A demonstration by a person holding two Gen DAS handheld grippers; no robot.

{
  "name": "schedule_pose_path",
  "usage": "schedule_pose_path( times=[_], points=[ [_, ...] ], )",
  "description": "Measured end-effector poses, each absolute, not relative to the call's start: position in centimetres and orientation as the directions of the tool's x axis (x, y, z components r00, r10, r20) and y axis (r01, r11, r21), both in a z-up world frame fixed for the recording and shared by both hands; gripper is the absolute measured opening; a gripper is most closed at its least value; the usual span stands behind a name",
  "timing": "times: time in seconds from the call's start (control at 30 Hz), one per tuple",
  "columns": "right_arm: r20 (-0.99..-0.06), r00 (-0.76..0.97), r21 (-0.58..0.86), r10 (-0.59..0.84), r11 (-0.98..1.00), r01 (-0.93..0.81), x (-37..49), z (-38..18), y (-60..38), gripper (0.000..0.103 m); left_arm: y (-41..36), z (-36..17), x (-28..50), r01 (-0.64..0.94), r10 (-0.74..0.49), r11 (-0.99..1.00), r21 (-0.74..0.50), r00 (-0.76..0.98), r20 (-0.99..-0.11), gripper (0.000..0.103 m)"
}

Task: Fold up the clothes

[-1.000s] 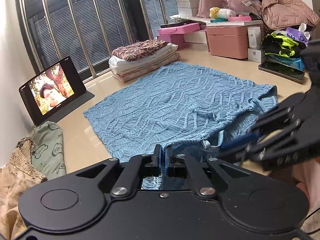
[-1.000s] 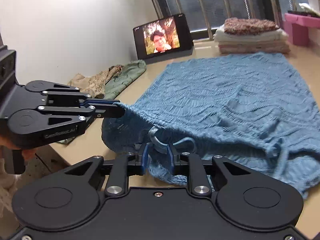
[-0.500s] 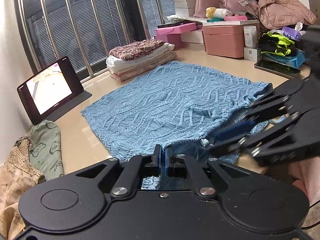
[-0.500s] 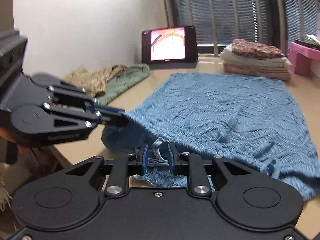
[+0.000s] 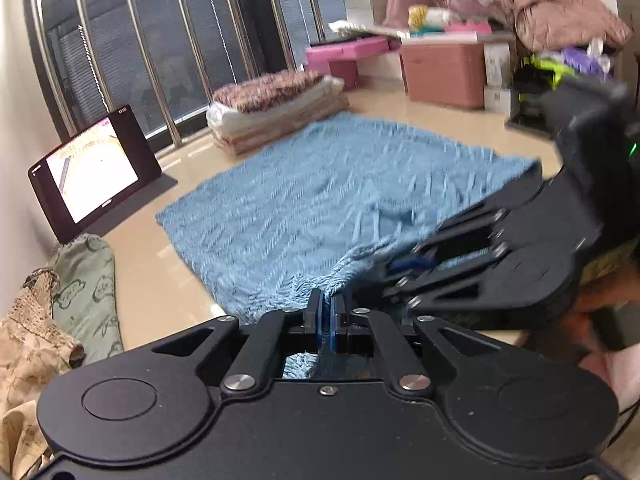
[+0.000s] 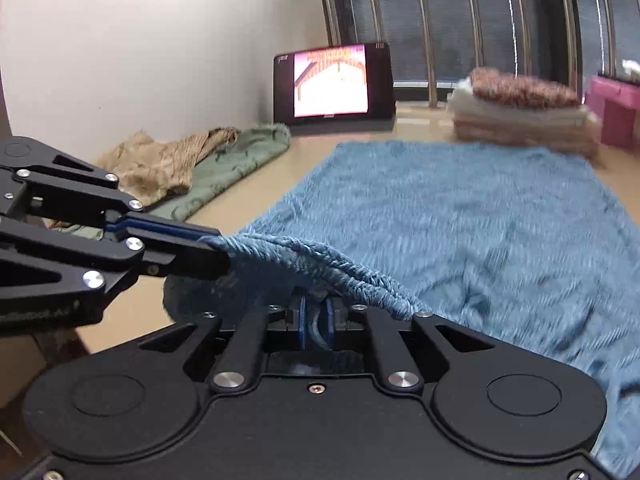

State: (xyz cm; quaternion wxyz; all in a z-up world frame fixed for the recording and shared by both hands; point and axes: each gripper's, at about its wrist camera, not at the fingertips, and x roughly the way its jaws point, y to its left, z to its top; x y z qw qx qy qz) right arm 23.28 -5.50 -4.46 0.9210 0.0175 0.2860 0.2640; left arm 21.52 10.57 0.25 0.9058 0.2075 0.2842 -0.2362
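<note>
A blue knit garment (image 5: 340,184) lies spread flat on the beige surface (image 5: 160,292), its near edge lifted and bunched. My left gripper (image 5: 327,300) is shut on that near edge. In the right wrist view it (image 6: 218,252) comes in from the left, with a taut roll of the knit (image 6: 460,216) running from its tips. My right gripper (image 6: 316,308) is closing its jaws on a fold and a strap of the same edge. The blue pads (image 6: 303,320) stand narrow with fabric between them. In the left wrist view the right gripper (image 5: 400,266) sits close on the right.
A lit tablet (image 5: 92,176) stands at the far left by the window bars. A stack of folded clothes (image 5: 276,108) lies beyond the garment. Green (image 5: 84,280) and beige (image 5: 28,340) clothes lie heaped at the left. Pink boxes (image 5: 444,72) and clutter fill the back right.
My right gripper moved in closer to the left one and its jaws narrowed on the garment's edge. The edge now stretches taut between both grippers. The left gripper stayed put.
</note>
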Motion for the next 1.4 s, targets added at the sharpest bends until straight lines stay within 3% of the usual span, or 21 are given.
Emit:
schedule_pose_path(
  times=[0.1,0.23,0.3,0.37,0.5,0.6,0.67,0.9,1.13,1.23,1.3,1.4],
  points=[
    [-0.506,0.695,0.23,0.511,0.856,-0.463,22.3,-4.4,-6.9,0.033,10.6,-0.7,21.5,0.547,-0.287,0.797,0.256,0.716,-0.636,0.004],
    [-0.48,0.692,0.296,0.54,0.842,-0.452,20.6,-3.4,-9.4,0.037,11.0,-1.5,21.6,0.548,-0.271,0.797,0.253,0.7,-0.661,0.01],
    [-0.462,0.706,0.307,0.537,0.844,-0.441,19.8,-2.7,-10.8,0.038,11.1,-1.6,21.5,0.559,-0.273,0.789,0.253,0.688,-0.672,0.028],
    [-0.443,0.73,0.311,0.52,0.853,-0.419,19.0,-2.0,-12.3,0.04,11.3,-1.3,20.9,0.579,-0.294,0.775,0.253,0.685,-0.666,0.056],
    [-0.42,0.785,0.337,0.456,0.881,-0.331,17.4,-1.3,-15.8,0.043,12.0,0.3,20.2,0.569,-0.333,0.792,0.221,0.706,-0.625,0.067],
    [-0.425,0.821,0.329,0.381,0.91,-0.252,16.2,-1.2,-18.0,0.048,11.7,1.1,20.3,0.549,-0.35,0.814,0.189,0.724,-0.594,0.083],
    [-0.433,0.838,0.308,0.332,0.928,-0.209,15.5,-1.4,-19.0,0.054,11.2,1.4,20.3,0.544,-0.365,0.821,0.172,0.732,-0.575,0.1],
    [-0.453,0.872,0.139,0.189,0.98,-0.14,14.2,-1.6,-21.2,0.069,6.8,1.4,19.6,0.589,-0.458,0.806,0.055,0.68,-0.573,0.103],
    [-0.496,0.861,-0.34,0.111,0.887,-0.311,16.7,-0.7,-20.1,0.069,1.4,0.9,18.8,0.65,-0.499,0.759,0.04,0.62,-0.605,0.103],
    [-0.56,0.812,-0.437,0.162,0.775,-0.456,18.8,-1.0,-19.3,0.065,-0.6,0.7,19.1,0.643,-0.483,0.765,0.045,0.618,-0.62,0.103],
    [-0.605,0.768,-0.443,0.21,0.713,-0.544,20.1,-1.2,-18.8,0.053,-1.7,0.6,19.4,0.633,-0.47,0.773,0.04,0.613,-0.635,0.103],
    [-0.656,0.713,-0.45,0.249,0.629,-0.634,21.8,-1.8,-18.2,0.046,-2.6,0.7,19.8,0.625,-0.462,0.78,0.034,0.61,-0.644,0.103]
  ],
)
